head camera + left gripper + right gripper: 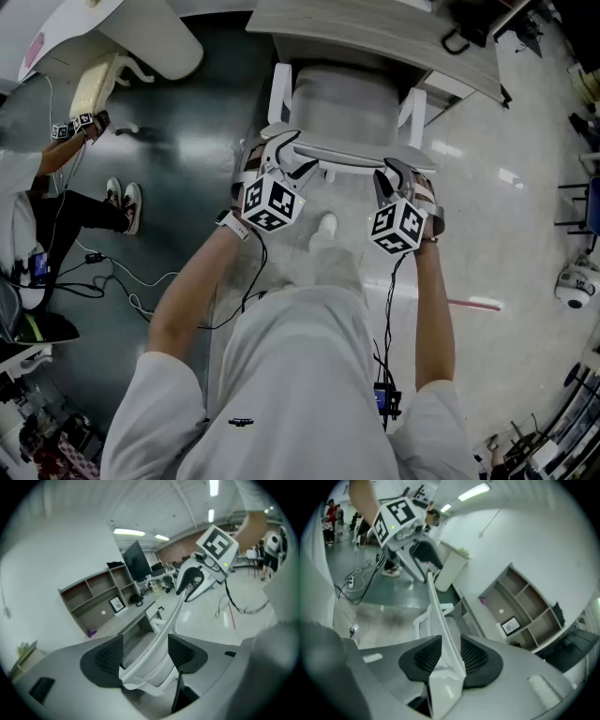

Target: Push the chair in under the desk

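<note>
- Glossy floor (525, 216), dark green on the left and pale on the right, spreads through an office room.
- Right gripper (447, 656): the jaws are closed on the top rim of the white chair (440, 620), with both dark pads pressing against its thin edge.
- Left gripper (145, 653): the jaws stand wide open astride the same rim of the chair (159, 639), with a gap visible beside it.
- From the head view, the left gripper (281, 155) and right gripper (394, 173) sit at the two ends of the backrest's top.
- Chair (342, 103) faces away from the person, its front at the near edge of the grey worktop (375, 28).
- Wall shelves (98, 597) stand behind the worktop (126, 618).
- Cables (112, 277) trail over the dark floor near another person (37, 216) at the far left.
</note>
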Demonstrator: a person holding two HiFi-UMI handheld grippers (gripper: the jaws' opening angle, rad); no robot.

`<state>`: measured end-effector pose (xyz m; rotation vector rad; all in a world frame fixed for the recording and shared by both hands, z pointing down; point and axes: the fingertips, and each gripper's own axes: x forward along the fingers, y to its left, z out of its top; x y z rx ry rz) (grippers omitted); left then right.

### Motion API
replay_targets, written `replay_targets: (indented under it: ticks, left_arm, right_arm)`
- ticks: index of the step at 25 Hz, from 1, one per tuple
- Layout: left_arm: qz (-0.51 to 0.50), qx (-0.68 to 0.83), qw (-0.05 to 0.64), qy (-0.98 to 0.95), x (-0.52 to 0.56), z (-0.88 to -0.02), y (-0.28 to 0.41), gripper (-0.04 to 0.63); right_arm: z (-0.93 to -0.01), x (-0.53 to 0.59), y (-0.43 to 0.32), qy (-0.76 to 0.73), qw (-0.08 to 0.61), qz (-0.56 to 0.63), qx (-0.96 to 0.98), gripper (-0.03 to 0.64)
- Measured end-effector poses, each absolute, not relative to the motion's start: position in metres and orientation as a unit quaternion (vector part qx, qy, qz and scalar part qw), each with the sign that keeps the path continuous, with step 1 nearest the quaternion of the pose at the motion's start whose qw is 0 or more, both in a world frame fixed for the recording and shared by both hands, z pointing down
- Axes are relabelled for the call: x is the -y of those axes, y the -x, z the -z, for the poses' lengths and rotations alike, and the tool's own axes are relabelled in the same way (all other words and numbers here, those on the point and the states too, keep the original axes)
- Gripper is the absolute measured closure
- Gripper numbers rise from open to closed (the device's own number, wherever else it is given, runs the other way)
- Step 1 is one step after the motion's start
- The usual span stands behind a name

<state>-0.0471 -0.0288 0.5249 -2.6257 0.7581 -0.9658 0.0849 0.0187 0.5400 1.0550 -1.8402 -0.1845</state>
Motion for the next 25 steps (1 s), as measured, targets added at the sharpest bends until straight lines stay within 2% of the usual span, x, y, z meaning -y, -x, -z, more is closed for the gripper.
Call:
replay_targets:
  ticks: [6, 8, 11, 13, 15, 19, 25]
  left_arm:
    - [0.177, -0.351, -0.017, 0.919, -0.145, -0.459, 0.121, 0.322]
    - [0.159, -0.358, -0.062, 0.918, -0.209, -0.453, 0.143, 0.365]
    - [0.144, -0.365, -0.095, 0.915, -0.281, -0.440, 0.165, 0.472]
    - [0.135, -0.377, -0.101, 0.911, -0.308, -0.430, 0.169, 0.547]
    - [0.133, -0.385, -0.107, 0.907, -0.335, -0.423, 0.171, 0.584]
    - [0.131, -0.395, -0.122, 0.901, -0.367, -0.412, 0.172, 0.588]
    - [0.119, -0.402, -0.106, 0.902, -0.387, -0.392, 0.151, 0.588]
  right_arm:
    - [-0.439, -0.192, -0.016, -0.564, 0.262, 0.027, 0.782, 0.495]
    - [-0.428, -0.251, 0.002, -0.582, 0.213, -0.012, 0.785, 0.497]
    - [-0.419, -0.319, 0.018, -0.602, 0.145, -0.062, 0.783, 0.515]
    - [-0.410, -0.344, 0.026, -0.606, 0.125, -0.064, 0.783, 0.526]
    - [-0.405, -0.369, 0.034, -0.607, 0.115, -0.070, 0.784, 0.542]
    - [-0.397, -0.403, 0.030, -0.610, 0.104, -0.081, 0.782, 0.603]
    - [-0.385, -0.431, 0.000, -0.611, 0.057, -0.093, 0.784, 0.604]
